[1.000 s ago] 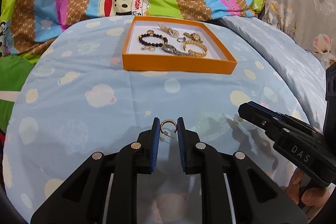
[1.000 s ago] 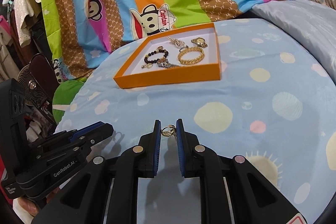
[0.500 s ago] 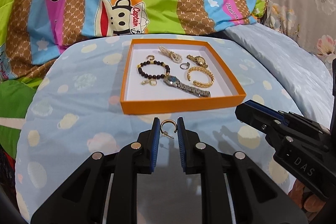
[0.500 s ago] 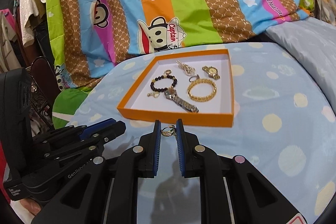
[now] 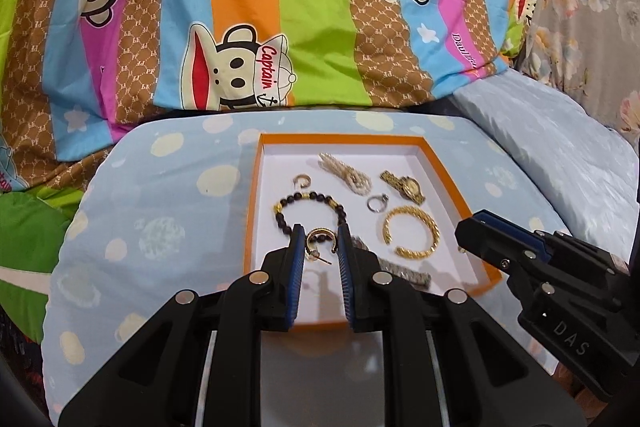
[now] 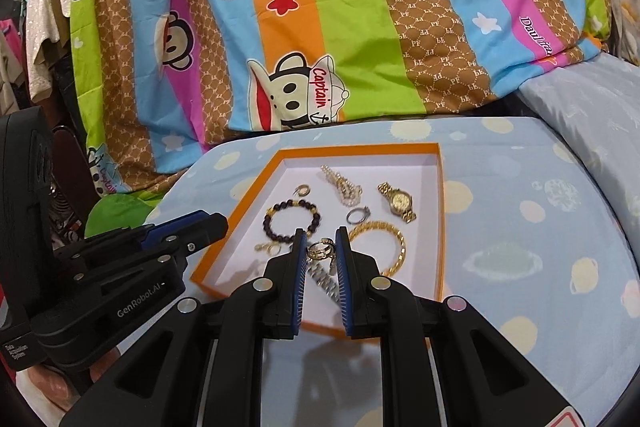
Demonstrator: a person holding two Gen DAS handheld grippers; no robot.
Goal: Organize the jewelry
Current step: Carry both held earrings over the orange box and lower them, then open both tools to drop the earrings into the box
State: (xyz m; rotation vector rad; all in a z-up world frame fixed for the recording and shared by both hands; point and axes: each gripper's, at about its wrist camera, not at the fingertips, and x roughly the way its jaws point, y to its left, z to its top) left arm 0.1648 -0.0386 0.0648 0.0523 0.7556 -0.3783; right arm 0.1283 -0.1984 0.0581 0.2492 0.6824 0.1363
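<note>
An orange box (image 5: 251, 227) (image 6: 440, 211) with a white floor lies on the light blue spotted bedding. Inside lie a black bead bracelet (image 5: 308, 201) (image 6: 276, 213), a gold chain bangle (image 5: 412, 237) (image 6: 396, 243), a gold watch (image 5: 404, 185) (image 6: 398, 203), a silver ring (image 5: 377, 203) (image 6: 357, 214), a pearl piece (image 5: 348, 173) and a silver watch (image 5: 404, 273). My left gripper (image 5: 319, 243) is shut on a gold hoop earring (image 5: 318, 239), held over the box's near part. My right gripper (image 6: 319, 247) is shut on a small gold ring piece (image 6: 318, 249), also above the box.
A striped quilt with cartoon monkeys (image 5: 280, 27) rises behind the box. A pale blue pillow (image 5: 560, 163) lies at the right. The right gripper's body (image 5: 552, 275) sits right of the box; the left gripper's body (image 6: 120, 267) sits left of it. Clothes (image 6: 36, 7) hang far left.
Both grippers have moved forward and slightly up, from over the bare bedding to above the near part of the orange box, each still holding its piece.
</note>
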